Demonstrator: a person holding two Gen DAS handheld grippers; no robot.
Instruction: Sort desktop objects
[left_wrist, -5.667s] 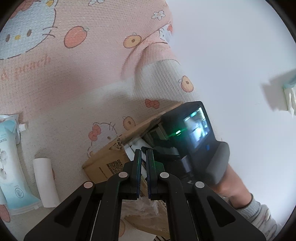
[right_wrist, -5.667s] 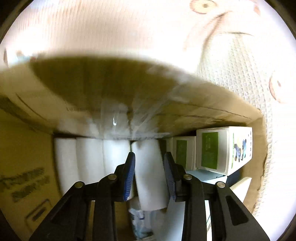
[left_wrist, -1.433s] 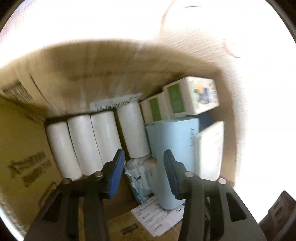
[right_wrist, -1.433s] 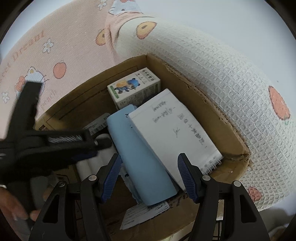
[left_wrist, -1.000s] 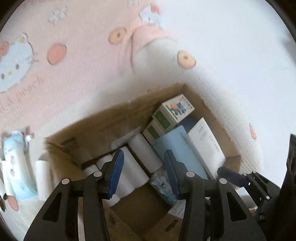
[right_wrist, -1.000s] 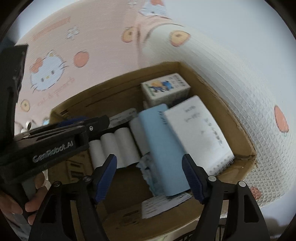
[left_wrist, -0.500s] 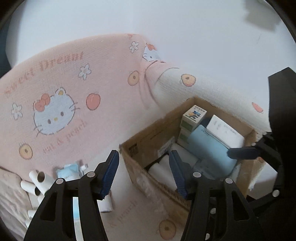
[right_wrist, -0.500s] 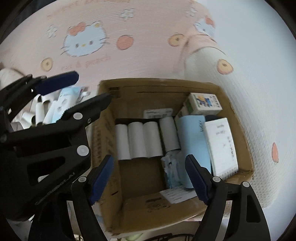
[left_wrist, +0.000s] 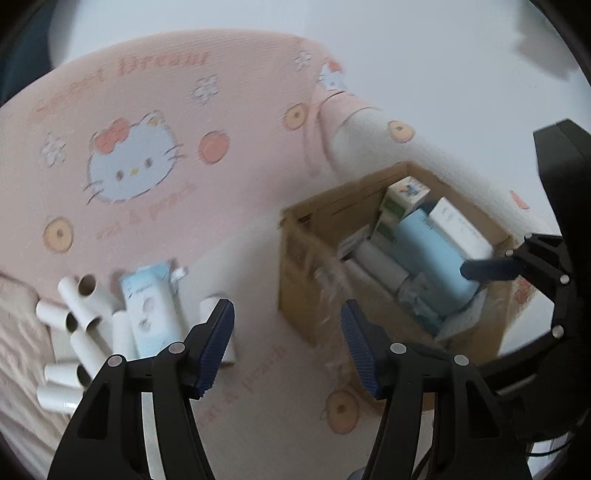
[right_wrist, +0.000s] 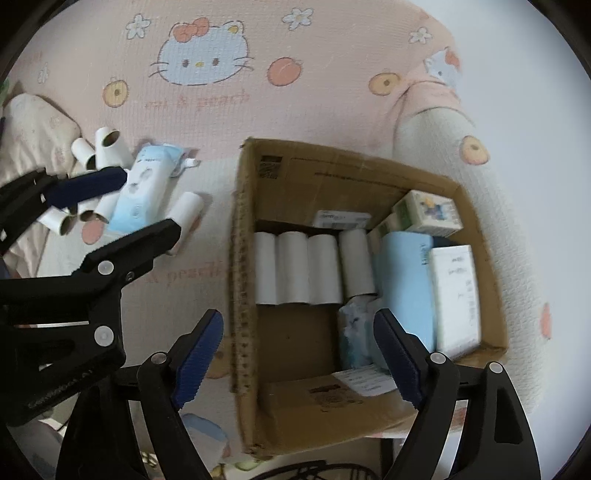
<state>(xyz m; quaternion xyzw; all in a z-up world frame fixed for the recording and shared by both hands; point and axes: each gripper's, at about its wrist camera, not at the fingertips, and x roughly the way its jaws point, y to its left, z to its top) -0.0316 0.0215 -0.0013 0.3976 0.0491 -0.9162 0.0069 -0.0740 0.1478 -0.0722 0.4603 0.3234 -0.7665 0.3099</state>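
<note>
One cardboard box (right_wrist: 243, 280) was present. Inside it lay four white paper rolls (right_wrist: 295, 273), one light blue book (right_wrist: 406, 288), one white spiral notebook (right_wrist: 456, 295), two small green-and-white cartons (right_wrist: 428, 212) and one crumpled blue-white packet (right_wrist: 352, 332). Outside the box lay one pale blue pouch (right_wrist: 142, 192) among loose white rolls (right_wrist: 109, 147); blur prevented an exact count, at least seven.

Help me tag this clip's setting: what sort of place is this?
Probably a home bedroom: a pink cartoon-cat blanket covers the surface, bearing a cardboard box of paper rolls and loose tubes.
</note>
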